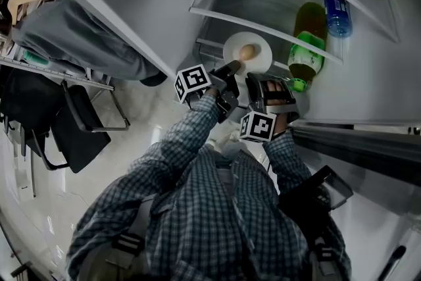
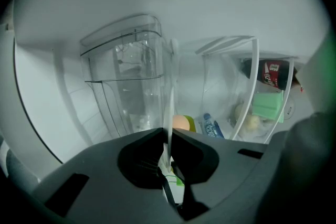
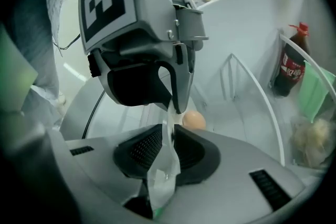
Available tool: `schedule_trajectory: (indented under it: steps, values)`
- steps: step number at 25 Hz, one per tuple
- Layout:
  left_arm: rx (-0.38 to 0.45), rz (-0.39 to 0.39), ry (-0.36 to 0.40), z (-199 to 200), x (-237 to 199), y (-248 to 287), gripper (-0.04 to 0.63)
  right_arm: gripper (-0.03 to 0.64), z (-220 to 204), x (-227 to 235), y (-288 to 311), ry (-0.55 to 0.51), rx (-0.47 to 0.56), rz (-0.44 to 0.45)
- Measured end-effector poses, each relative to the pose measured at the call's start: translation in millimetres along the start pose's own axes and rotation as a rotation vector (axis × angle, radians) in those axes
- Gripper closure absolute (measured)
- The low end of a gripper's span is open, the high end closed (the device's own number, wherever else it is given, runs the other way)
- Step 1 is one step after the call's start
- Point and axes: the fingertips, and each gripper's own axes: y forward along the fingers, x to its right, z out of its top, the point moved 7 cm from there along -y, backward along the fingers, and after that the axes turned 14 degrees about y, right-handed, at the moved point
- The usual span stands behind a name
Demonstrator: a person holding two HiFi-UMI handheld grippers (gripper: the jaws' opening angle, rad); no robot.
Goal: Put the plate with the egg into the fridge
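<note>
A white plate (image 1: 248,52) carrying a tan egg (image 1: 247,51) is held level in front of the open fridge, beside a glass shelf (image 1: 263,22). My left gripper (image 1: 232,68) is shut on the plate's near-left rim, and my right gripper (image 1: 255,77) is shut on the rim beside it. In the left gripper view the plate (image 2: 169,102) shows edge-on between the jaws of the left gripper (image 2: 168,136), with the egg (image 2: 181,123) just beyond. The right gripper (image 3: 169,139) pinches the plate rim (image 3: 169,128); the egg (image 3: 193,120) lies past it, under the left gripper (image 3: 142,34).
A green bottle (image 1: 306,43) and a blue-labelled water bottle (image 1: 335,6) stand to the right of the plate. A clear bin (image 2: 126,71), a cola bottle (image 2: 275,73) and a green pack (image 2: 269,105) are inside. Black chairs (image 1: 79,122) stand on the floor at left.
</note>
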Motion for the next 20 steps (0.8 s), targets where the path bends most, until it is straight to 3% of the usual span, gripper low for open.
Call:
schedule_trajectory:
  steps: [4,11,20]
  values:
    - [0.003,-0.004,-0.009,0.7,1.0,0.0,0.569,0.583,2.6,3.1,0.8,-0.033,-0.004,-0.028]
    - [0.001,-0.048,-0.033,5.9,1.2,0.8,0.568,0.594,7.3,5.5,3.5,-0.060,-0.030,-0.065]
    - [0.011,-0.048,-0.029,6.3,2.2,-0.4,0.568,0.594,8.9,6.1,6.1,-0.071,-0.057,-0.089]
